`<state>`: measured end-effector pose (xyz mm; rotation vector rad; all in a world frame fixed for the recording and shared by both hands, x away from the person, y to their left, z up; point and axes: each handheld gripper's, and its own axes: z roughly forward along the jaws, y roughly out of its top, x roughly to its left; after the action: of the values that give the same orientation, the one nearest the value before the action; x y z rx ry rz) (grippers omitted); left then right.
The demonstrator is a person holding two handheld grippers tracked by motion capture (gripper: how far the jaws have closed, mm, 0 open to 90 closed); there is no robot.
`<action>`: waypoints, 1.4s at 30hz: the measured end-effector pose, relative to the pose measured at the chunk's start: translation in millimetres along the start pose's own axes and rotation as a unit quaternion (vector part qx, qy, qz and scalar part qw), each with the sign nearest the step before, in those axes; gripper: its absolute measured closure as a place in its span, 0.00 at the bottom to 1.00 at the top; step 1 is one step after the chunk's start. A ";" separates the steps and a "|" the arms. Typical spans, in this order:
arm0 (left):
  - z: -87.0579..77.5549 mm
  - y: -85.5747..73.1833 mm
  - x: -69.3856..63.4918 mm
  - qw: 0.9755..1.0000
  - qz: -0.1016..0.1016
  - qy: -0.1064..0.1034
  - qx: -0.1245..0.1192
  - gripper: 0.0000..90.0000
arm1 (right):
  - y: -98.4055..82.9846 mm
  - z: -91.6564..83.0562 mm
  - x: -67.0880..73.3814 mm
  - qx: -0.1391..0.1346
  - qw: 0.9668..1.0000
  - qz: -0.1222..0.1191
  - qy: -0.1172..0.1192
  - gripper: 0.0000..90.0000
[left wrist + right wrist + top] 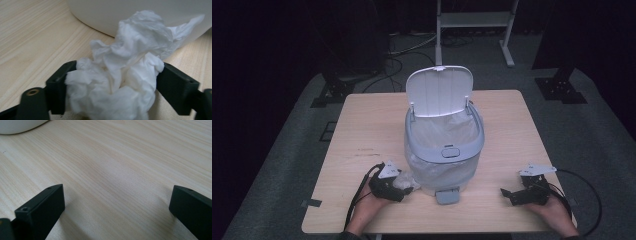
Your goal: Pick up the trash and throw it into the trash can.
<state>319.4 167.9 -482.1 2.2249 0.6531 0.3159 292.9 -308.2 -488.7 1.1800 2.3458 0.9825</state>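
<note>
High view first: a pale wood-grain table (362, 130) stands on grey carpet (592, 130) in a dark room, with cables on the floor behind it and the white legs of a metal frame (472, 25) beyond. Near the table's front middle sits a small white bin (444, 145) — lid (439, 90) flipped upright, a clear liner inside, a grey pedal (447, 196) at its front.

At the front left edge the left gripper (404, 187) lies low beside the bin's base. Left gripper view shows a crumpled white tissue (120, 75) resting on the wood just in front of the bin wall, with both black jaws pressed into its sides — a grasp on the wad.

At the front right, well apart from the bin, the right gripper (507, 195) rests in the person's hand, its 2 jaws spread wide over bare tabletop with nothing between them.
</note>
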 end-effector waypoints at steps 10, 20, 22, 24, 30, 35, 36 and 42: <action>-5.1 -3.4 1.7 1.000 -0.004 -0.001 -0.014 0.51 | 0.0 0.0 0.0 0.000 1.000 0.000 0.000 0.00; -9.3 -4.5 3.4 1.000 -0.011 0.000 -0.015 0.56 | 0.0 0.0 0.0 0.000 1.000 0.000 0.000 0.00; -11.0 -5.0 4.5 1.000 -0.013 -0.001 -0.014 0.56 | 0.0 0.0 0.0 0.000 1.000 0.000 0.000 0.00; -12.8 -5.8 5.6 1.000 -0.015 -0.001 -0.014 0.56 | 0.0 0.0 0.0 0.000 1.000 0.000 0.000 0.00; -21.1 -7.2 9.2 1.000 -0.023 -0.003 -0.020 0.56 | 0.0 0.0 0.0 0.000 1.000 0.000 0.000 0.00; -26.2 -7.9 10.8 0.999 -0.025 -0.006 -0.024 0.56 | 0.0 0.0 0.0 0.000 1.000 0.000 0.000 0.00; -27.1 -8.0 11.2 0.999 -0.025 -0.007 -0.024 0.56 | 0.0 0.0 0.0 0.000 1.000 0.000 0.000 0.00; -34.2 -7.4 12.9 0.999 -0.024 -0.014 -0.027 0.57 | 0.0 0.0 0.0 0.000 1.000 0.000 0.000 0.00</action>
<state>313.2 200.3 -464.6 2.1552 0.6740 0.2737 292.9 -308.2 -488.7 1.1798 2.3463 0.9822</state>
